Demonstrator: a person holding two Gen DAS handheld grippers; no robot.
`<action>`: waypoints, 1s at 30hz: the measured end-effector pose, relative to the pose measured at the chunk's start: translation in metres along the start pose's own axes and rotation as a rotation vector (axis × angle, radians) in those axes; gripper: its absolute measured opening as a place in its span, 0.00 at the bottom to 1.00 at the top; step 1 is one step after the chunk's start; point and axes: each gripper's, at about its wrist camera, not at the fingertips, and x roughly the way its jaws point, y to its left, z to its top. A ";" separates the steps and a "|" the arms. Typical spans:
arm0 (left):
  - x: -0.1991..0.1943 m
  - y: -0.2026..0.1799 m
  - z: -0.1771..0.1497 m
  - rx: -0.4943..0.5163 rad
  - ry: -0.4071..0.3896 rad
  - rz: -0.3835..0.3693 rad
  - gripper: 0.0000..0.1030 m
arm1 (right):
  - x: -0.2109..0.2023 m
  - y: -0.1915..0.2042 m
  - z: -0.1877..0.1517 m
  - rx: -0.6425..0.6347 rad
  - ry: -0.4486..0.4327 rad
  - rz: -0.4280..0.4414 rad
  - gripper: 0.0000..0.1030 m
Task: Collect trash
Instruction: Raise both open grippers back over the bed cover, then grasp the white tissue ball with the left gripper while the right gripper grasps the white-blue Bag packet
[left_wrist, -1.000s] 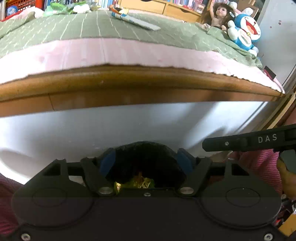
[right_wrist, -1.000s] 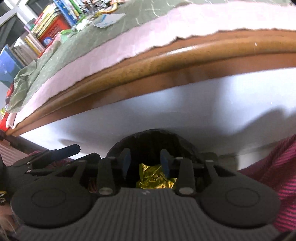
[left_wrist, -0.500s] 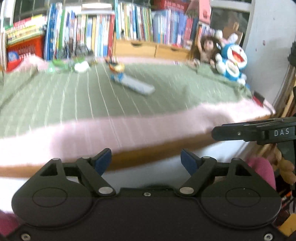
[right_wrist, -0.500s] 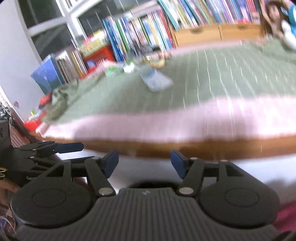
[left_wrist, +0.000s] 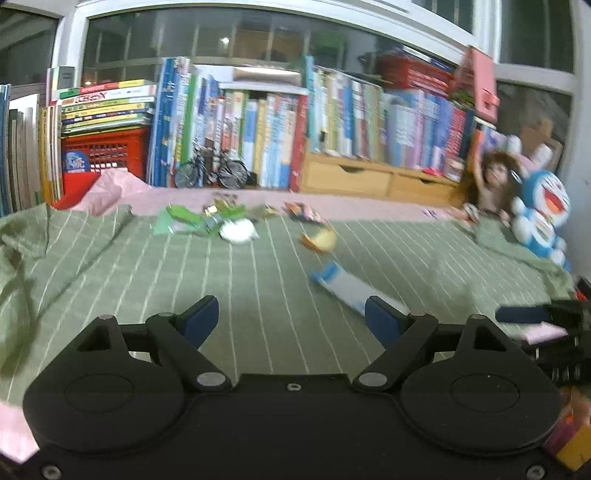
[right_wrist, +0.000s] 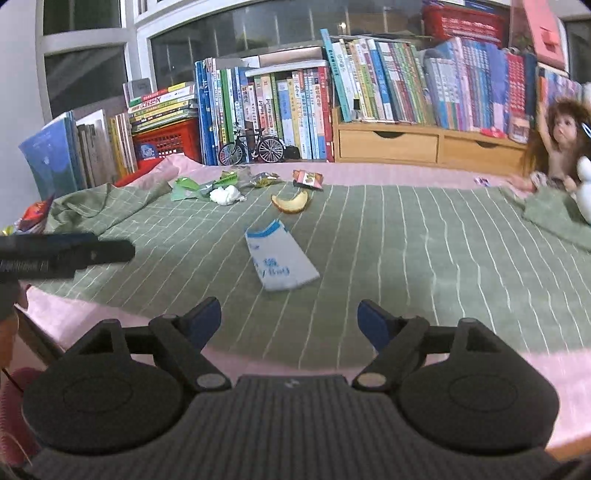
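Left gripper (left_wrist: 291, 319) and right gripper (right_wrist: 289, 319): both hovered over the near edge of the bed, jaws opening wide, nothing between the blue pads (right_wrist: 207, 317). Matte black plastic arms, round pivot housings, ribbed grey body on the right one.

Ahead, spread on the green blanket (right_wrist: 406, 258) — soft cloth, thin white stripes, rumpled at the left: a flat white-and-blue paper packet (right_wrist: 280, 260), long and rectangular, long axis running from far-left to near-right, blue-banded end pointing away toward the books. Closest piece of trash, in front of the right gripper. Beyond it, a curved yellow peel (right_wrist: 291, 202), crescent-shaped, ends turned up. Farther back-left, a crumpled white tissue (right_wrist: 226, 194) just beside crinkled green wrappers (right_wrist: 188, 188); a small red wrapper (right_wrist: 307, 179) on the pink sheet (right_wrist: 388, 173).

At the back, a row of upright books (right_wrist: 288, 107), a red plastic crate (right_wrist: 168, 142), pale wooden drawers (right_wrist: 388, 146), a model bicycle (right_wrist: 252, 147). Far right, a doll (right_wrist: 557, 140) with brown frizzy hair.
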 end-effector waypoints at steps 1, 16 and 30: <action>0.008 0.003 0.007 -0.011 -0.006 0.009 0.83 | 0.005 0.001 0.003 -0.008 -0.004 0.000 0.87; 0.170 0.026 0.060 -0.114 -0.034 0.041 0.89 | 0.102 0.004 0.030 -0.078 0.093 0.032 0.89; 0.245 0.023 0.059 -0.069 -0.010 0.180 0.89 | 0.139 -0.003 0.030 -0.073 0.120 0.044 0.90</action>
